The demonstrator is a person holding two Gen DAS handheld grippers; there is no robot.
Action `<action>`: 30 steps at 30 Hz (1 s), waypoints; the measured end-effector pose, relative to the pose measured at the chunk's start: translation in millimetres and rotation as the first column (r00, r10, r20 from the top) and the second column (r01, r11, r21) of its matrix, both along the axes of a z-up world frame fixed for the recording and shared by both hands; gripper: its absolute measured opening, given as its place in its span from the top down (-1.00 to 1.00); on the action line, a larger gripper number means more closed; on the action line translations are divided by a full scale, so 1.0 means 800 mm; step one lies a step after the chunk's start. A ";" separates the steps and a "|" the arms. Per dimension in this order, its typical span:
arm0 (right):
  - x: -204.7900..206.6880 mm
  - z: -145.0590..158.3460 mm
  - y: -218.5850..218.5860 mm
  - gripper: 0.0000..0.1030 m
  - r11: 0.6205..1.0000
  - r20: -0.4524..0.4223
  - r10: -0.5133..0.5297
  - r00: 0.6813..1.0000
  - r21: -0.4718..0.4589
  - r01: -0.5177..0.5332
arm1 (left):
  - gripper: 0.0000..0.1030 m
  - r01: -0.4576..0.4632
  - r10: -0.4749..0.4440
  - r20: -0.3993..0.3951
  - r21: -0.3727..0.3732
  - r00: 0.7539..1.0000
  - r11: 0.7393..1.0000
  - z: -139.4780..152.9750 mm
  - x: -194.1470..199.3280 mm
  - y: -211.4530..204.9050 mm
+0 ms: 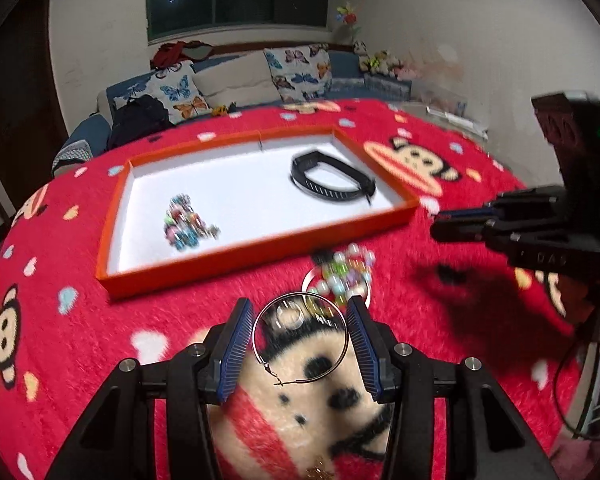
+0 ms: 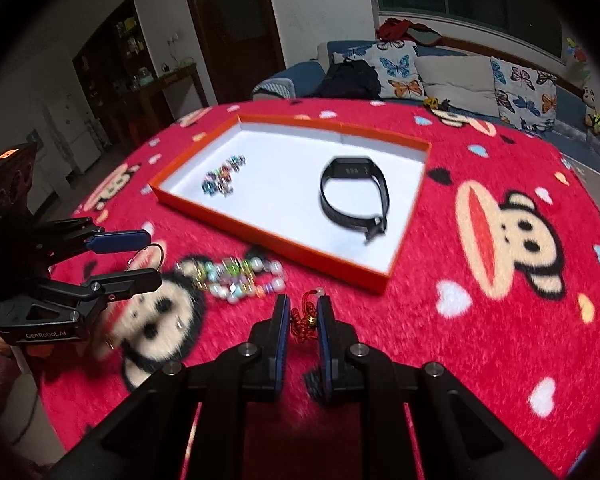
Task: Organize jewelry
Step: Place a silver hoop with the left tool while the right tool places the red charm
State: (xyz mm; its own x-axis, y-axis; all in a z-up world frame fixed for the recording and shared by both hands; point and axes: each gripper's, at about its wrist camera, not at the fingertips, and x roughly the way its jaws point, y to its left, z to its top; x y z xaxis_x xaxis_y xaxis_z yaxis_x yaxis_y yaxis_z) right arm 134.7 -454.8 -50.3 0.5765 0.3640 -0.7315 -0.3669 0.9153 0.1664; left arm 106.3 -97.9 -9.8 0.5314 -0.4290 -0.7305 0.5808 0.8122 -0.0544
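Where lettered, left tongs [image 2: 140, 258] read "GenRobot.AI".

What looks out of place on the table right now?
Nothing is damaged. The bead bracelet lies on the blanket outside the orange tray, which already holds the black watch and a bead cluster.

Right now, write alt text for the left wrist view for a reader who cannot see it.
The left tool frames a thin silver hoop earring between its blue pads above a red cartoon-monkey blanket. Beyond lie a pile of pearly beaded bracelets and an orange-rimmed white tray holding a black wristband and colourful beads.
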 end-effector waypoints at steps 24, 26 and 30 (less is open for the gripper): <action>0.097 -0.006 0.043 0.69 0.999 -0.015 0.033 0.999 0.034 -0.032 | 0.01 -0.199 0.199 -0.025 0.013 0.980 0.980 -0.014 0.185 0.048; 0.099 -0.010 0.049 0.69 0.999 -0.022 0.043 0.999 0.028 -0.042 | 0.01 -0.198 0.199 -0.043 0.018 0.979 0.980 -0.022 0.193 0.051; 0.101 -0.016 0.056 0.69 0.998 -0.034 0.056 0.998 0.012 -0.056 | 0.01 -0.199 0.202 -0.059 0.047 0.978 0.979 -0.038 0.201 0.052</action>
State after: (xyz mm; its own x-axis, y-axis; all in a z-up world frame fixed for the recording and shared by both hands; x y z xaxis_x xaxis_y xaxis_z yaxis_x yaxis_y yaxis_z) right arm 215.6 -409.7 -63.1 0.5297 0.4034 -0.7461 -0.4112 0.8915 0.1901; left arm 267.3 -56.4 -39.9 0.5561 -0.2879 -0.7797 0.4026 0.9140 -0.0504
